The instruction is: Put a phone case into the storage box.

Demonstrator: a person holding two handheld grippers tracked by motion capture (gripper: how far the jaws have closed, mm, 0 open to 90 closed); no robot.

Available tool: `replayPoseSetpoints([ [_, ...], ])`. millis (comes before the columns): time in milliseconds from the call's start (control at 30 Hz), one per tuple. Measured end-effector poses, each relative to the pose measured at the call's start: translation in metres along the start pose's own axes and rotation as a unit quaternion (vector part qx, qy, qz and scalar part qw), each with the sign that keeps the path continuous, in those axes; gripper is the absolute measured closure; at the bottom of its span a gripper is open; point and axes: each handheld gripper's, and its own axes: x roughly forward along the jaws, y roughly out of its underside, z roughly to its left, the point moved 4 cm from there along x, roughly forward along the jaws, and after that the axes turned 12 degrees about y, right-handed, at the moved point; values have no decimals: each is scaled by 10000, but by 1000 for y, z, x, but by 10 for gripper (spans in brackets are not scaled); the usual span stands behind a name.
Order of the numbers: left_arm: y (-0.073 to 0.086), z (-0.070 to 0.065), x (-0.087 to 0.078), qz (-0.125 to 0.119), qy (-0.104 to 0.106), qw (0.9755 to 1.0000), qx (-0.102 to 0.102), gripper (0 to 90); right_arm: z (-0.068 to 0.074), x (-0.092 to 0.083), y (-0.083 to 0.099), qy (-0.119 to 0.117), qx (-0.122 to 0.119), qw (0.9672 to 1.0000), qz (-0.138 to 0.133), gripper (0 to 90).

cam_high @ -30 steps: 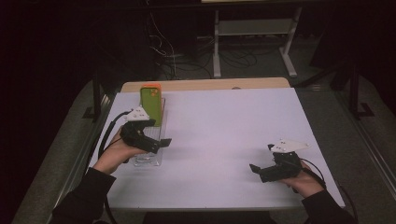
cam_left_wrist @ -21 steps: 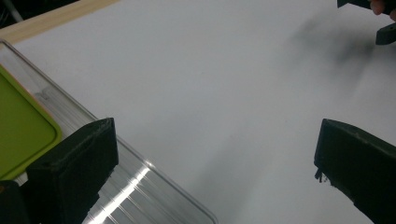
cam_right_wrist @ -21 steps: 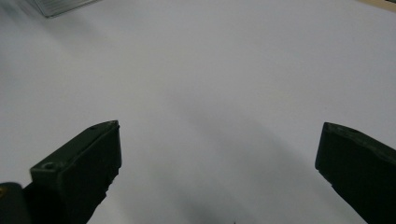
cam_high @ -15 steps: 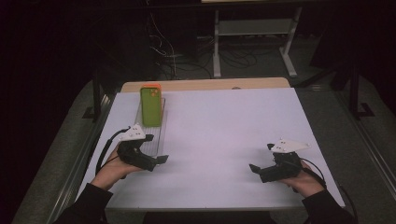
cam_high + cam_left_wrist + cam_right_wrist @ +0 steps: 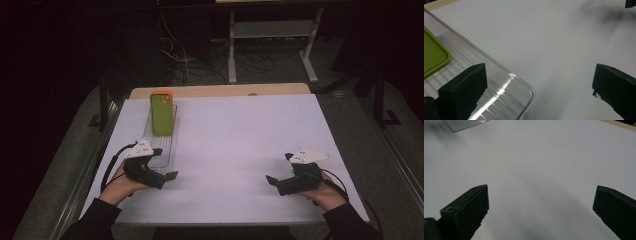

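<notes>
A green phone-shaped slab (image 5: 161,114) with an orange thing (image 5: 162,92) behind it rests at the far end of a clear ribbed tray (image 5: 162,147) on the left of the white table. My left gripper (image 5: 163,165) is open at the tray's near end. In the left gripper view its jaws (image 5: 539,72) stand wide apart, one over the tray's corner (image 5: 506,85), and the green slab's edge (image 5: 432,56) lies to the left. My right gripper (image 5: 279,168) is open low over the bare table at the near right, its jaws (image 5: 541,190) with nothing between them.
The white table top (image 5: 240,135) stretches between the two grippers. A wooden strip (image 5: 225,90) runs along its far edge. Beyond it are a dark floor, cables and a metal stand (image 5: 270,45). A corner of the clear tray (image 5: 464,125) appears in the right gripper view.
My left gripper has drawn back from over the tray toward the near edge of the table. The right gripper has stayed in place. The green slab has not moved.
</notes>
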Motion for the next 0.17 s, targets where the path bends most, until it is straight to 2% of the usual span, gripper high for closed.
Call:
replayPoseSetpoints([
  [167, 1, 0, 1, 25, 16, 10000, 20, 0, 0, 0, 0, -3, -8, 10000, 0, 0],
])
